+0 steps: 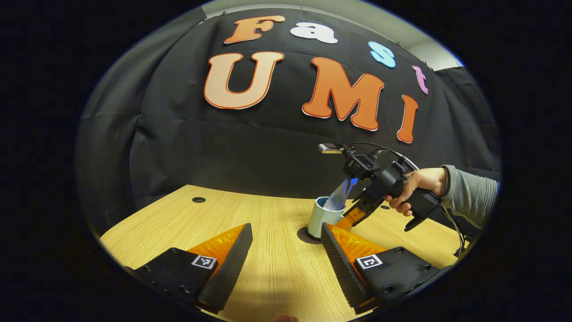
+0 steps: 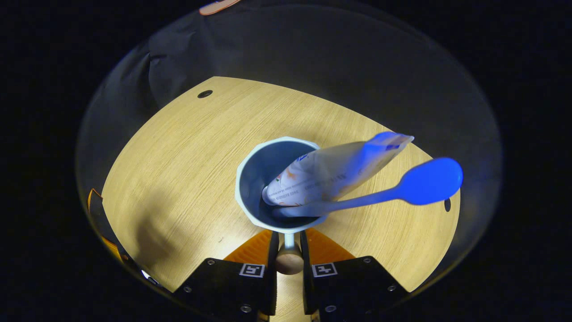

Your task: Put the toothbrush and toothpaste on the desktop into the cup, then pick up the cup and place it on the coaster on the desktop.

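A pale blue cup (image 1: 322,218) stands over a dark round coaster (image 1: 305,235) mid-table; whether it rests on it I cannot tell. From above, the cup (image 2: 250,179) holds a white toothpaste tube (image 2: 333,172) and a blue toothbrush (image 2: 424,182), both leaning out to the right. My right gripper (image 2: 288,250) is shut on the cup's handle (image 2: 289,263). In the left gripper view, a hand (image 1: 418,183) holds that right gripper (image 1: 353,217) beside the cup. My left gripper (image 1: 283,255) stands open just in front of the cup, with nothing between its fingers.
The wooden table (image 1: 268,214) has a cable hole (image 1: 199,199) at the far left and another hole (image 2: 447,205) to the right of the cup. The black cloth wall stands right behind the table. A grey sleeve (image 1: 471,199) reaches in from the right.
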`<state>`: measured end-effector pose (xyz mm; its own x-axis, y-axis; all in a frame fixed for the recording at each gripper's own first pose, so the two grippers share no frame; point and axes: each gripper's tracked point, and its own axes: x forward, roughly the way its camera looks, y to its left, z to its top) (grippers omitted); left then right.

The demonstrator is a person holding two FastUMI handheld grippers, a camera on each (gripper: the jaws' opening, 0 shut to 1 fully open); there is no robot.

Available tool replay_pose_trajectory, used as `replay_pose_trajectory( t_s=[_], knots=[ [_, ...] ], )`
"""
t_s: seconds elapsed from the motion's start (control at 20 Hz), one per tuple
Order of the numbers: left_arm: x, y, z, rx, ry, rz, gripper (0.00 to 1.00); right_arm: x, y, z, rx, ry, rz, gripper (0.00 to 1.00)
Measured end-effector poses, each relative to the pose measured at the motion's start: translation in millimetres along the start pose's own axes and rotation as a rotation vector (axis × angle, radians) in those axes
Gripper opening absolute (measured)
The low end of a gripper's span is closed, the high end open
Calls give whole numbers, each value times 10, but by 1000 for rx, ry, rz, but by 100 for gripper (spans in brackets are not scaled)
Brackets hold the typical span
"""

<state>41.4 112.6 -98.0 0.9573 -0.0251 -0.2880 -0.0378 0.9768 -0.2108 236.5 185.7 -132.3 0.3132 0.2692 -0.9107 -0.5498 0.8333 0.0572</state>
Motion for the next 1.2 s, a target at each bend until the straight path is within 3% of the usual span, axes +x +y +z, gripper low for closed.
replay_pose_trajectory(
  t_s=[0.35, 0.4, 0.75, 0.85, 0.9, 1.2],
  knots=[
    [-30, 100, -61, 0, 8, 23, 98, 155, 100, 88, 0, 24, -27, 28],
    [-11, 110, -66, 0, 9, 25, 98, 187, 109, 92, 1, 30, -27, 24],
    [-4, 111, -135, -3, 23, 27, 98, 183, 83, 10, 17, 44, -4, 26],
    [-20, 114, -146, -7, 27, 29, 98, 110, 72, 37, 34, 26, 1, 33],
    [-17, 102, -147, -7, 28, 28, 98, 69, 56, 59, 48, 11, 6, 43],
    [-28, 4, -33, 4, -1, 22, 98, -260, 16, 83, 127, -138, 31, 73]
  ],
)
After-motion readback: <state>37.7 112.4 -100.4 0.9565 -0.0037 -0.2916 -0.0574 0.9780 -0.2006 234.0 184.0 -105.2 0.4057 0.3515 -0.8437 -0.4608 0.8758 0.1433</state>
